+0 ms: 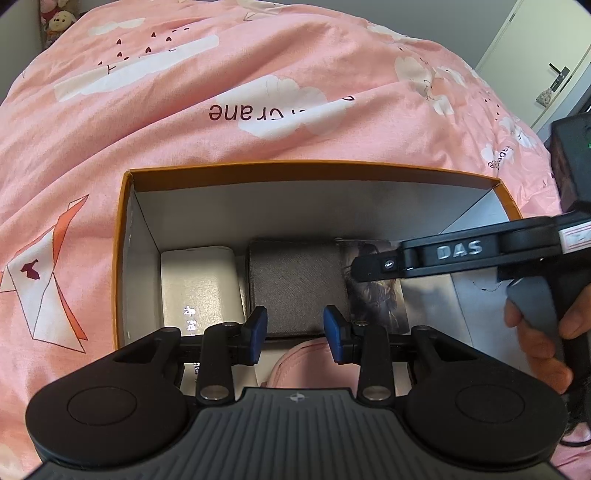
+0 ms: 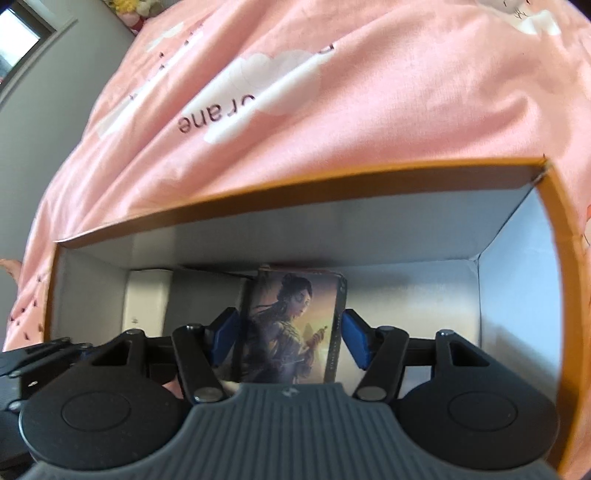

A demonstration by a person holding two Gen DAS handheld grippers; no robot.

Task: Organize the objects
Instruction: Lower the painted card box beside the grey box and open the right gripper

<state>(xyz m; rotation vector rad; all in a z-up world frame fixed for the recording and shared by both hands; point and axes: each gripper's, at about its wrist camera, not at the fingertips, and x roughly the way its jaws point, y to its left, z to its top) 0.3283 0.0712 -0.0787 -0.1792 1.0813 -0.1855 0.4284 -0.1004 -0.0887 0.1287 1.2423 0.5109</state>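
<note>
An orange cardboard box (image 1: 310,167) with a white inside lies open on a pink bedspread; it also shows in the right wrist view (image 2: 295,192). Inside lie a white case (image 1: 201,288), a dark grey wallet (image 1: 299,284) and a picture card box (image 1: 380,299). My left gripper (image 1: 295,334) is open and empty above the wallet's near edge. My right gripper (image 2: 291,339) reaches into the box and straddles the picture card box (image 2: 293,325); its blue pads (image 2: 225,336) stand a little off the sides. In the left wrist view it comes in from the right (image 1: 424,258).
The pink bedspread (image 1: 258,92) with white clouds surrounds the box. A pink pouch (image 1: 306,363) sits at the box's near edge under my left gripper. Plush toys (image 1: 59,20) sit far left. A door (image 1: 546,66) is at the far right.
</note>
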